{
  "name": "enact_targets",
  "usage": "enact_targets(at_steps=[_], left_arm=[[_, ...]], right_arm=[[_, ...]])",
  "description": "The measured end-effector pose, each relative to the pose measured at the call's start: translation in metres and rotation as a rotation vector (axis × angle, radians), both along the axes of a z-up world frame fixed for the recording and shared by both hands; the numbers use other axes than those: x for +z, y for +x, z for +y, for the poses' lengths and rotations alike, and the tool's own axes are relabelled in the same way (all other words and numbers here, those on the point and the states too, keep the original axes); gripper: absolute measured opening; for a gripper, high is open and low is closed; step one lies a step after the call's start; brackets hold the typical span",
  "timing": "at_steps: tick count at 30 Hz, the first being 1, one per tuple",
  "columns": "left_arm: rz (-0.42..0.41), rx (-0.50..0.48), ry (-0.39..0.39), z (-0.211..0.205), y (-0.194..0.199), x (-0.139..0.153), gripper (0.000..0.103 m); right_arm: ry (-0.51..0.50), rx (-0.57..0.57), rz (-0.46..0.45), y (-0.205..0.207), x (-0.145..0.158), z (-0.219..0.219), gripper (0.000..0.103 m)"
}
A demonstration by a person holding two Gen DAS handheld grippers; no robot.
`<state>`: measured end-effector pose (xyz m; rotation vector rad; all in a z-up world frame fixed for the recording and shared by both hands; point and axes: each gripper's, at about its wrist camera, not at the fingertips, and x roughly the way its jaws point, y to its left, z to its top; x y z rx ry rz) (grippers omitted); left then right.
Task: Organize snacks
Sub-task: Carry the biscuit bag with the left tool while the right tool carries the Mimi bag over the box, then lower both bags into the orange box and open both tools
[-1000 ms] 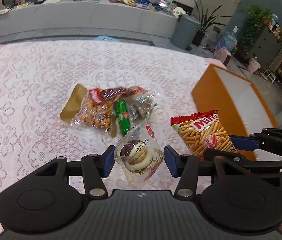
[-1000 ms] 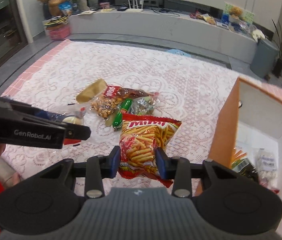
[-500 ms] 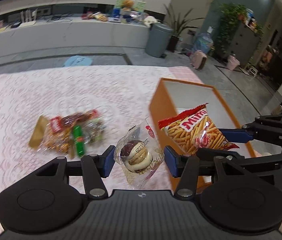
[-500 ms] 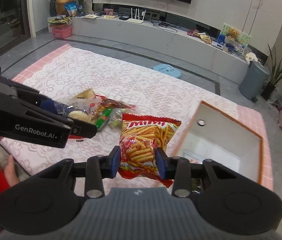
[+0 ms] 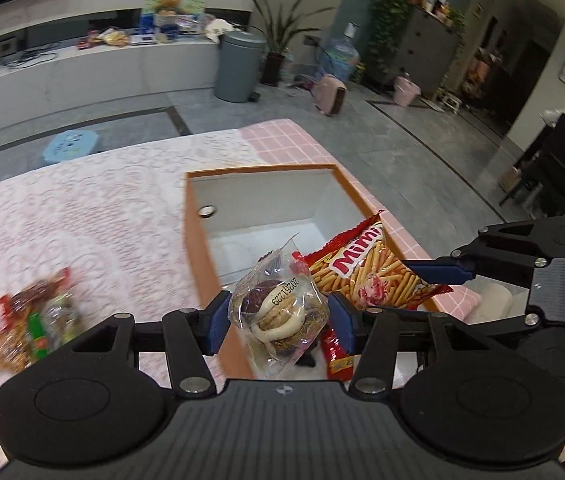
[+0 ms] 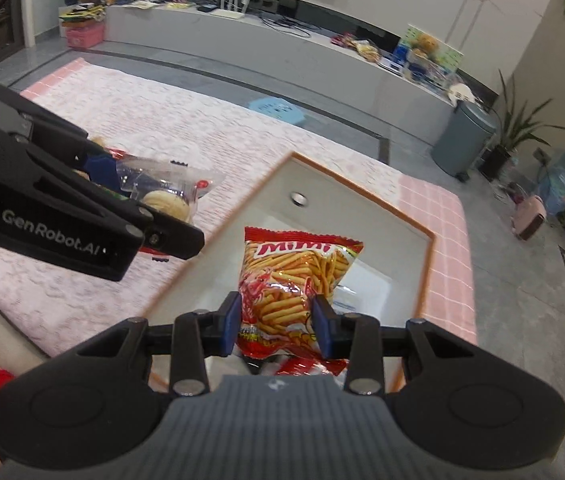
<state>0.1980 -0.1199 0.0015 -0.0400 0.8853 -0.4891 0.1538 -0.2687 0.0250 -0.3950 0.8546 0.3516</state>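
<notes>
Currently left gripper (image 5: 278,316) clenched on clear cookie pack (image 5: 276,312), right gripper (image 6: 278,326) clenched on Mimi chips bag (image 6: 294,280), both over the orange box (image 5: 198,240); risk: the two grippers crowd together, packs could collide, one landing on the desk (image 5: 82,216).

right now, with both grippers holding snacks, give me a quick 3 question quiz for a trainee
1. True or false: the left gripper holds the red Mimi bag.
2. Which is under the Mimi bag in the right wrist view? A) the orange box B) the grey bin C) the blue stool
3. Fill in: the snack pile lies on the ____ tablecloth.

Key:
1. False; its fingers clamp a clear cookie packet, and the right gripper has the Mimi bag.
2. A
3. Lace
</notes>
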Motion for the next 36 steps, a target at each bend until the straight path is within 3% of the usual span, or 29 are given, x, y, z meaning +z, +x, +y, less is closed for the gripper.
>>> enact_targets(at_steps=[7, 19, 36], left_arm=[[0.035, -0.102, 0.079, -0.042, 0.024, -0.027, 0.059], [0.082, -0.179, 0.203, -0.071, 0.048, -0.065, 0.059], [0.110, -0.233, 0.339, -0.092, 0.059, -0.091, 0.060]], right_arm=[[-0.044, -0.040, 0.049, 0.023, -0.030, -0.029, 0.036], [-0.113, 0.024, 0.086, 0.060, -0.077, -0.038, 0.036], [-0.183, 0.102, 0.115, 0.073, -0.102, -0.034, 0.038]])
